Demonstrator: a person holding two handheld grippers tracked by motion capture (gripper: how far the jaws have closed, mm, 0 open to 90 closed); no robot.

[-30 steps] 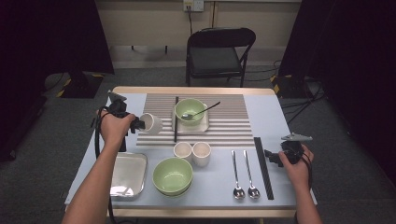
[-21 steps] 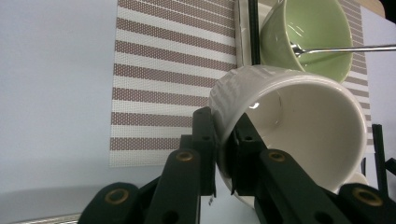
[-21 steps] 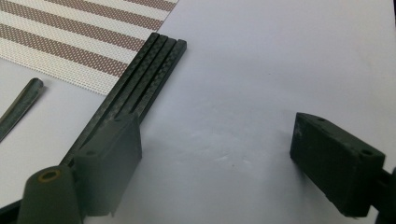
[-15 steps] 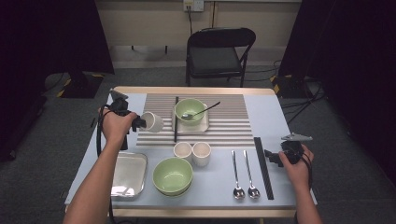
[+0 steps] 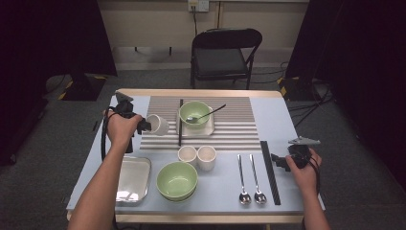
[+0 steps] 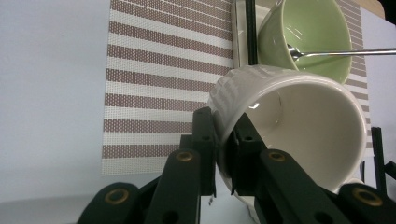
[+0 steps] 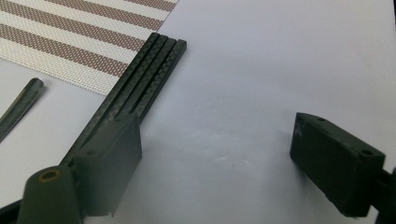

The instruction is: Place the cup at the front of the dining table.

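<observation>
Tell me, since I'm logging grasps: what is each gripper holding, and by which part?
The left gripper clamps the white cup by its rim wall, one jaw inside, one outside. The right gripper is open, holding nothing, beside the black chopsticks.

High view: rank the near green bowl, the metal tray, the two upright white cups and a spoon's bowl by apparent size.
1. Metal tray and near green bowl: too close to call.
2. Two upright white cups: look alike.
3. Spoon's bowl.
</observation>
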